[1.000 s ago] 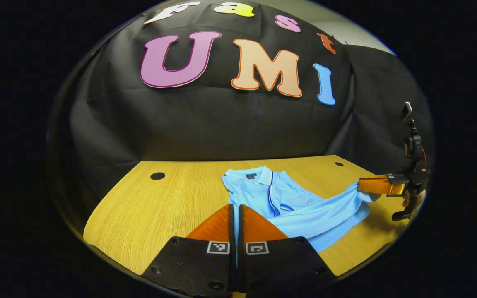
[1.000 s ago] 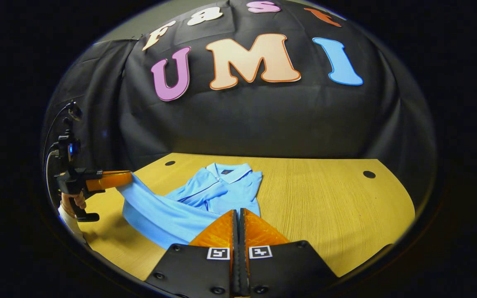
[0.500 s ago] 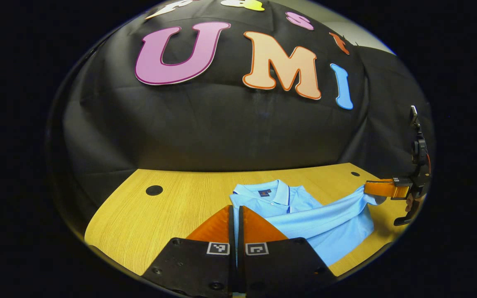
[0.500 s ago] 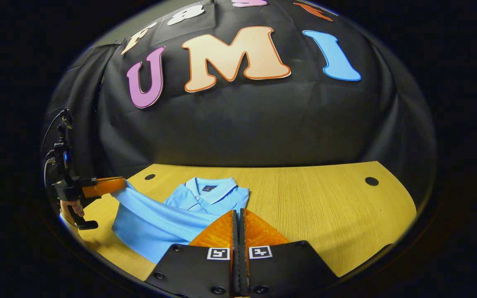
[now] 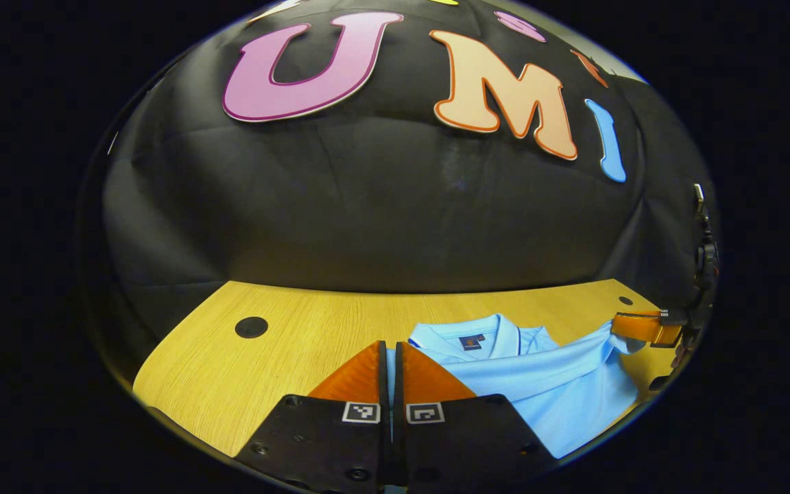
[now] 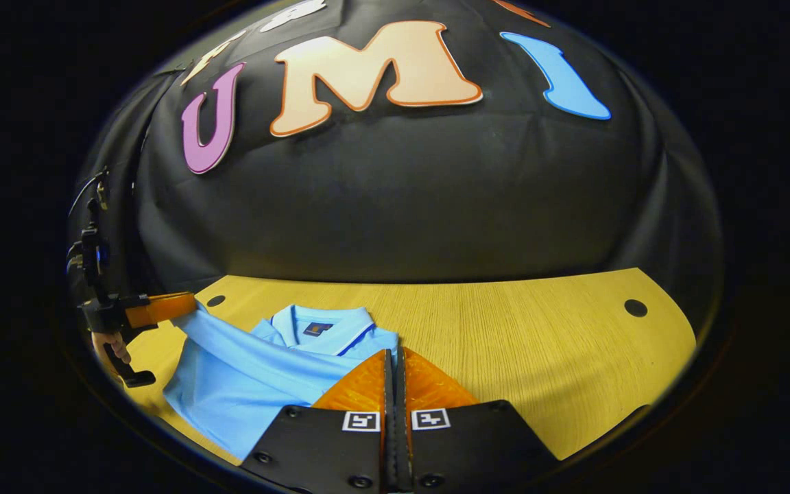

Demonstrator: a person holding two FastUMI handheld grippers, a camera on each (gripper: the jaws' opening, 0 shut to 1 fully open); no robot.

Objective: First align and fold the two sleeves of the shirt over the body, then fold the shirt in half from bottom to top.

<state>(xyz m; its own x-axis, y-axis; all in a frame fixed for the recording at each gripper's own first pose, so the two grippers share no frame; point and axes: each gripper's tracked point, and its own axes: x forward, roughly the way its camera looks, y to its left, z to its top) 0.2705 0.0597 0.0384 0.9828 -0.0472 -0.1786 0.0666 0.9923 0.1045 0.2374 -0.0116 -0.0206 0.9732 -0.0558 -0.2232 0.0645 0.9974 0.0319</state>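
A light blue polo shirt [image 5: 553,387] lies on the wooden table [image 5: 285,343], collar [image 5: 467,335] toward the back wall. Its lower edge is lifted and stretched in a band between both grippers, over the body and just short of the collar. My left gripper [image 5: 390,346] is shut on one corner of that edge, a strip of blue cloth showing between its fingers. My right gripper [image 6: 393,353] is shut on the other corner. In the right gripper view the shirt [image 6: 244,384] runs left to the left gripper [image 6: 165,309], held by a hand [image 6: 110,346]. The left gripper view has the right gripper [image 5: 642,328] at far right.
The table [image 6: 539,343] has round cable holes [image 5: 251,326] [image 6: 635,307] near its back corners. The black cloth wall [image 5: 381,206] rises right behind the table's far edge. Bare wood lies to the left of the shirt in the left gripper view.
Both grippers have carried the shirt's lifted lower edge forward toward the collar; it now covers most of the body. The wall looms nearer in both views.
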